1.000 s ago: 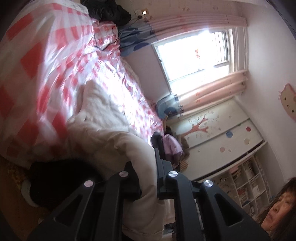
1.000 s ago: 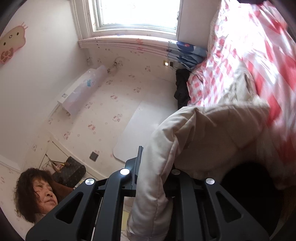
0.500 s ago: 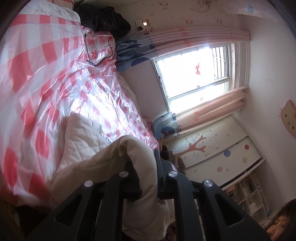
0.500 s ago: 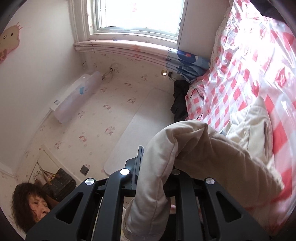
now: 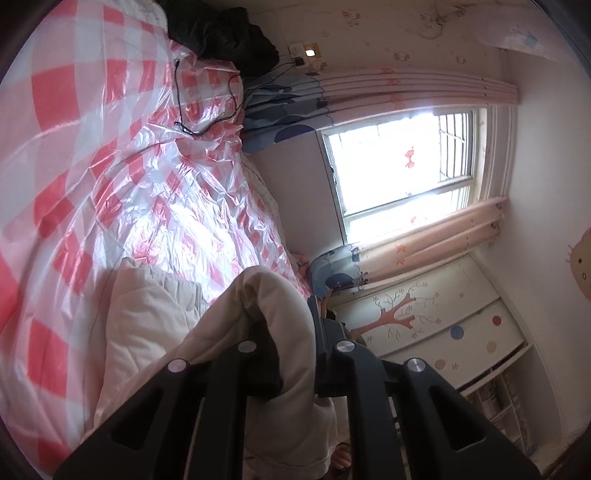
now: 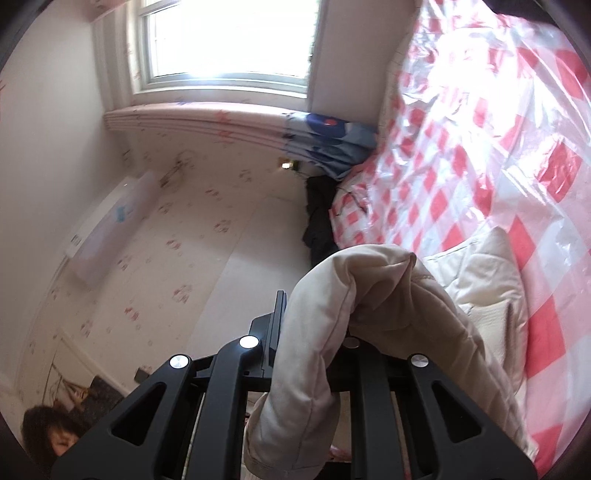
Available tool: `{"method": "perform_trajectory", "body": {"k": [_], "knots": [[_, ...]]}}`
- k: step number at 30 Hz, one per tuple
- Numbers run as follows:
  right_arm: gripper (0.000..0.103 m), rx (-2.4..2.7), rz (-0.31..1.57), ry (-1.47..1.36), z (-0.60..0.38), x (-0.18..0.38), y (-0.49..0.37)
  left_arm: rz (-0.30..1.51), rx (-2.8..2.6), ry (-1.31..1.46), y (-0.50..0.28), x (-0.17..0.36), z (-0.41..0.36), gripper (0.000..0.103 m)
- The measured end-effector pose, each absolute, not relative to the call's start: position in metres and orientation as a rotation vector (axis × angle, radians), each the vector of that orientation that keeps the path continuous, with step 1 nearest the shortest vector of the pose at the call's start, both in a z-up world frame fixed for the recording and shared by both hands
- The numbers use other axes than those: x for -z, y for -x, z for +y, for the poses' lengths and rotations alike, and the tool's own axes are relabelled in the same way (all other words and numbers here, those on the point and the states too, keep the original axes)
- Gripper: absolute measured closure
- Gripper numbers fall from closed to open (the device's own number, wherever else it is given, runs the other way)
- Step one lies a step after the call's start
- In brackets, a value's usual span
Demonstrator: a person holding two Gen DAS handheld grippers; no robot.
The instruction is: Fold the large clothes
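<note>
Garment: cream padded jacket (image 5: 147, 325), quilted, puffy; lower centre of both views, far part lying on bed.
L claw (image 5: 295, 332): clamped on a thick rolled fold of the jacket.
R claw (image 6: 314, 332): same, fabric bulging over and between fingers, hanging below.
Surface: bed cover (image 5: 110, 166), red/white check under glossy crinkled plastic, fills left of L view.
Room: bright window (image 5: 399, 166), pink curtains, dark clothes (image 5: 221, 33) upper left, thin black cable (image 5: 207, 103) w/ them.

one beige padded coat (image 5: 155, 325), two grippers, one checked plastic sheet (image 5: 110, 177), one window (image 5: 402, 162)
</note>
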State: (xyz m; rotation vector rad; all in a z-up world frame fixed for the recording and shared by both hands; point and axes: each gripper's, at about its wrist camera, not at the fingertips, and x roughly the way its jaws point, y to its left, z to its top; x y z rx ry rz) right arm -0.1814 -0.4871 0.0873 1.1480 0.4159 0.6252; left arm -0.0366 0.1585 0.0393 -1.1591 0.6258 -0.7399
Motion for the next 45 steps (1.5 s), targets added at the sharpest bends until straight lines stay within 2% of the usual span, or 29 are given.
{"method": "perform_trajectory", "body": {"k": [10, 28, 39, 42, 44, 45], "knots": [[0.091, -0.53, 0.498, -1.162, -0.499, -0.045, 0.126, 0.648, 0.668, 1.165, -0.006, -0.009, 0.146, 0.091], [0.089, -0.354, 0.68, -1.156, -0.501, 0.017, 0.05, 0.822, 0.452, 1.172, -0.061, 0.057, 0.137, 0.091], [0.086, -0.276, 0.785, -1.168, -0.502, 0.04, 0.023, 0.881, 0.333, 1.037, -0.076, 0.062, 0.12, 0.088], [0.081, -0.264, 0.822, -1.188, -0.504, 0.043, 0.016, 0.881, 0.319, 1.021, -0.077, 0.057, 0.118, 0.083], [0.067, -0.283, 0.819, -1.244, -0.505, 0.041, 0.016, 0.849, 0.337, 1.029, -0.075, 0.049, 0.118, 0.075], [0.056, -0.299, 0.799, -1.274, -0.507, 0.039, 0.018, 0.822, 0.355, 1.043, -0.073, 0.044, 0.119, 0.069]]}}
